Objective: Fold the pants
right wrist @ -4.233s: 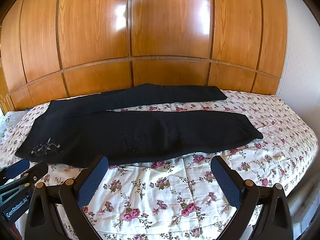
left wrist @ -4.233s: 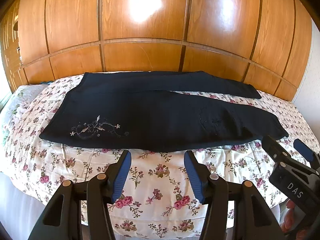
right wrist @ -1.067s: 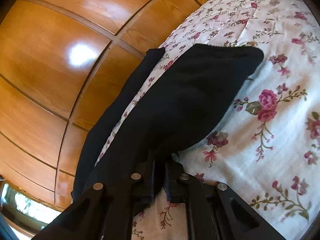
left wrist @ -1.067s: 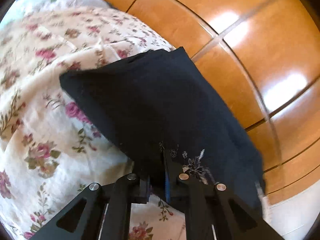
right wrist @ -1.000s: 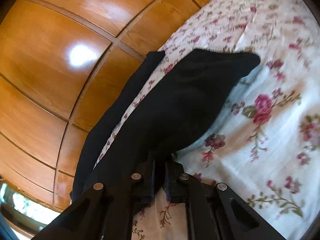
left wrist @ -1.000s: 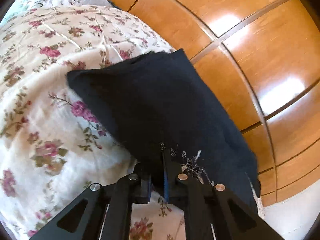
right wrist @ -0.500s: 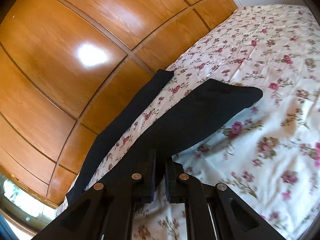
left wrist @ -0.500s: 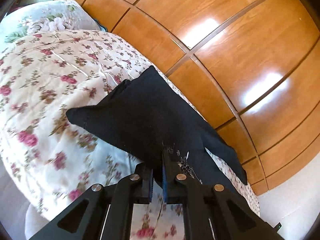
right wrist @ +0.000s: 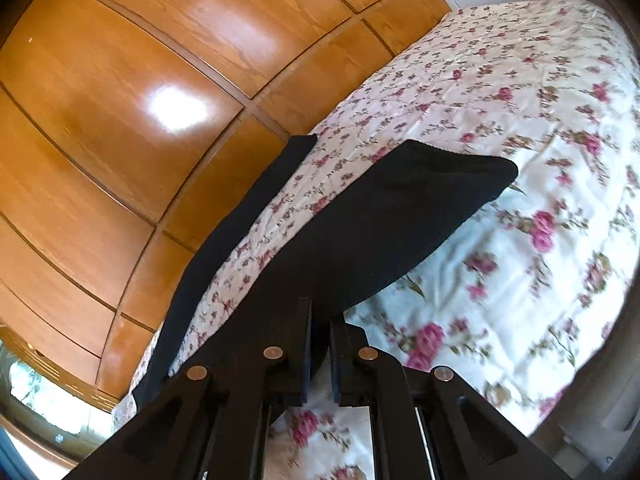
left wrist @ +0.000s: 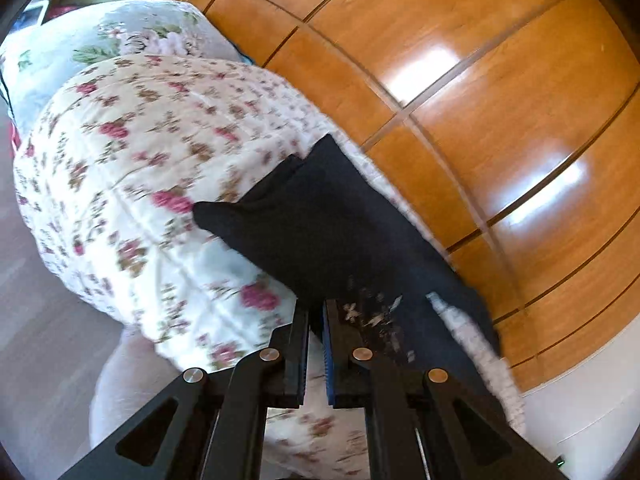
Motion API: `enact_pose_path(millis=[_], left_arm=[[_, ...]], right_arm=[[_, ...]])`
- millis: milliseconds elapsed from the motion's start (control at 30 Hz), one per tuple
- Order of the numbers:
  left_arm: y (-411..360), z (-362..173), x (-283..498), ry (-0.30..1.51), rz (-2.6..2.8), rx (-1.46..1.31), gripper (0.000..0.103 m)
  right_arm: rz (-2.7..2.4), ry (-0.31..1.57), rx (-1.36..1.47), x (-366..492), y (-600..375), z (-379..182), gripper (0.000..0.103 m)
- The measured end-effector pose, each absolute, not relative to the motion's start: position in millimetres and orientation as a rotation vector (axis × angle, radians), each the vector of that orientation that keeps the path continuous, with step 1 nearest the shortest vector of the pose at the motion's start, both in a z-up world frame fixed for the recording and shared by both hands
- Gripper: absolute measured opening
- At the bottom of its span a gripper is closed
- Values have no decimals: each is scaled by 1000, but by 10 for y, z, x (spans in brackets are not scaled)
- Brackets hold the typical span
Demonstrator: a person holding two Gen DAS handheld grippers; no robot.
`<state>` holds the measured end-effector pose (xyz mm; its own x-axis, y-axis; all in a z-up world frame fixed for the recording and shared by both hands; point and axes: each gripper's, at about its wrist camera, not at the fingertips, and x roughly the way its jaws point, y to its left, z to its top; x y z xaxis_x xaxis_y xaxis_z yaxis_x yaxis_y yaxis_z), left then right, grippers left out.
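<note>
A: Start at the left. What does the left gripper (left wrist: 315,312) have?

B: It is clenched on the near edge of the black pants (left wrist: 320,216) at the end with the pale embroidery (left wrist: 376,316), bottom centre of the left wrist view. The cloth rises from the floral bedspread (left wrist: 132,184) there, and one dark corner juts out toward the middle left of the frame.

A: And the pillow?

B: A floral pillow (left wrist: 120,36) sits in the upper left, apart from the pants. The wooden panelling (left wrist: 480,80) fills the upper right.

A: Now the right side.

B: In the right wrist view the right gripper (right wrist: 320,332) is pinched tight on the near leg (right wrist: 380,232), bottom centre. That leg lifts off the bedspread, and its hem end reaches toward the centre right of the frame. The far leg (right wrist: 240,216) lies flat, running from lower left up to the middle, close to the panelling, with a strip of bedspread showing between the two legs.

A: So how far along?

B: Early, I would judge. The near edge is gripped at both ends and raised, but no fold lies finished. The near leg is yet to be laid over the far one, and the lengthwise folds come after that.
</note>
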<state>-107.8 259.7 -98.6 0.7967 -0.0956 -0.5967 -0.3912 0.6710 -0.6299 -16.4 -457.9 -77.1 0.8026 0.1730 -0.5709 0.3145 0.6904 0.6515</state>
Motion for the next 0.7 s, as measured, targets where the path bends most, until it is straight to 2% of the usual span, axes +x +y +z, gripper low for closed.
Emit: enact_pose_path(millis=[167,267,367,433,567,700], left_arm=[[2608,-1252,-1044,770,309,-761,3],[2692,-1351,-1099,801,312,-841,15],[2787,-1301,-1218,738,329,-904,20],[2835,-1189,-1277,682,348,-917,25],[2871,-869,-1217,593,358,-891,32],[2792,-598,-890,570,284,-805,35]], right_arm=[[-145,756,775,-76,-4537,-1025,8],[-169,762,736,-68,-4499,-990,11],[-218,787,654,-46,-4461,-880,20],[-320,762,595,-91,-4477,-760,31],[-384,662,515,-134,-4432,-495,34],[-272,652,404,80,-4167,-342,36]])
